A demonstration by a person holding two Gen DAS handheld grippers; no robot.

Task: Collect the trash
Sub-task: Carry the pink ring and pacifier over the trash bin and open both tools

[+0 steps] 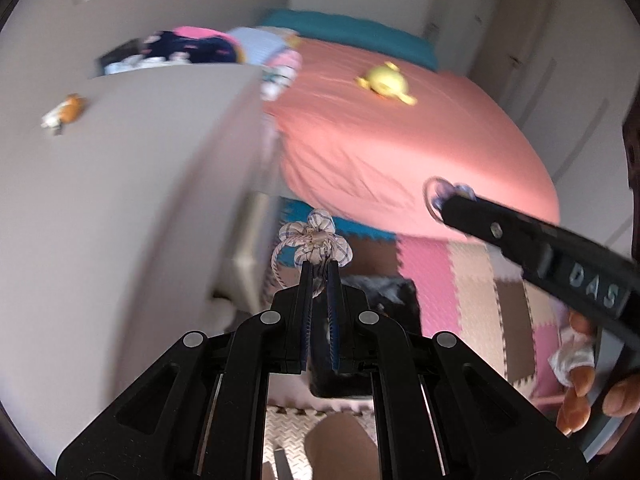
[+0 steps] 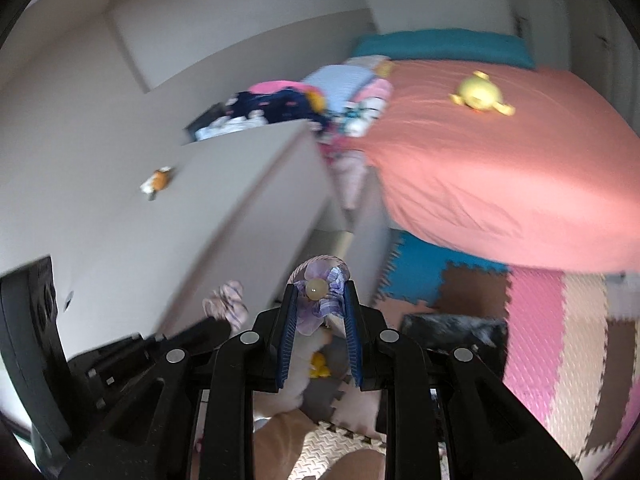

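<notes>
My left gripper [image 1: 320, 270] is shut on a white-and-blue checked fabric-flower hair tie [image 1: 316, 238], whose elastic loop hangs to the left. The same hair tie [image 2: 228, 300] shows blurred at the left gripper's tip in the right wrist view. Between blue pads, my right gripper [image 2: 320, 290] is shut on a purple flower hair tie with a pale bead [image 2: 316, 290]. From the right of the left wrist view the right gripper [image 1: 446, 202] reaches in with that purple tie [image 1: 440, 192]. Both hang above the floor beside a white cabinet.
A white cabinet [image 1: 140, 200] with a small orange toy [image 1: 68, 114] stands left. A bed with a salmon sheet [image 1: 400, 140] carries a yellow plush [image 1: 386, 82]. Coloured foam mats [image 2: 560, 340], a dark blurred box [image 2: 452, 326] and a doll [image 1: 572, 360] are below.
</notes>
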